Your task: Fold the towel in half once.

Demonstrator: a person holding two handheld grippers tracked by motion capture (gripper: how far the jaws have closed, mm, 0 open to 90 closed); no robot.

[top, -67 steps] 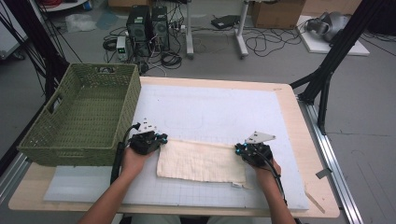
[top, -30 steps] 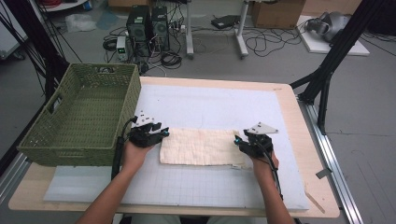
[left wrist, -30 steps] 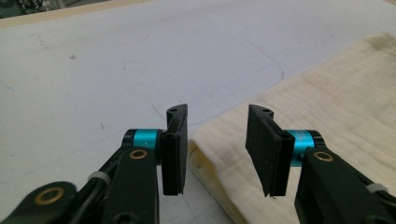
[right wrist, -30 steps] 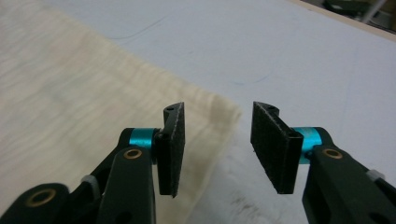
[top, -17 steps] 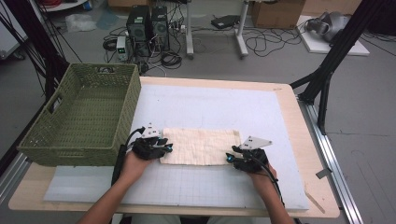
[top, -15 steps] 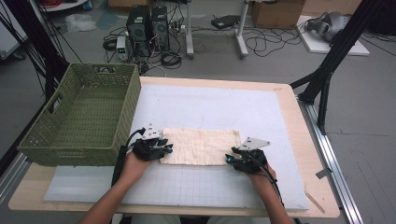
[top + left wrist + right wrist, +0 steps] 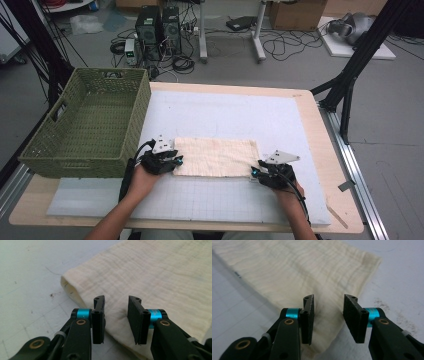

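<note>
A cream cloth [image 7: 215, 156] lies folded flat on the white mat [image 7: 225, 112]. My left gripper [image 7: 173, 163] is at the cloth's near left corner and my right gripper [image 7: 255, 173] at its near right corner. In the left gripper view the gripper [image 7: 116, 315] has a clear gap between its jaws, over the cloth's [image 7: 155, 272] folded edge. In the right gripper view the gripper [image 7: 329, 315] also stands open above the cloth's [image 7: 294, 267] corner. Both pairs of jaws have just been closing. The cloth's edge sits between them, and the pads do not press on it.
A green woven basket [image 7: 90, 125] stands at the mat's left, close to my left hand. The wooden table edge [image 7: 320, 130] borders the mat on the right. Computer towers [image 7: 157, 22], cables and black stand legs [image 7: 350, 75] are on the floor beyond.
Both hands have drawn back toward the person and sunk to the cloth's near edge. The cloth now lies narrower front to back than in the earliest frame.
</note>
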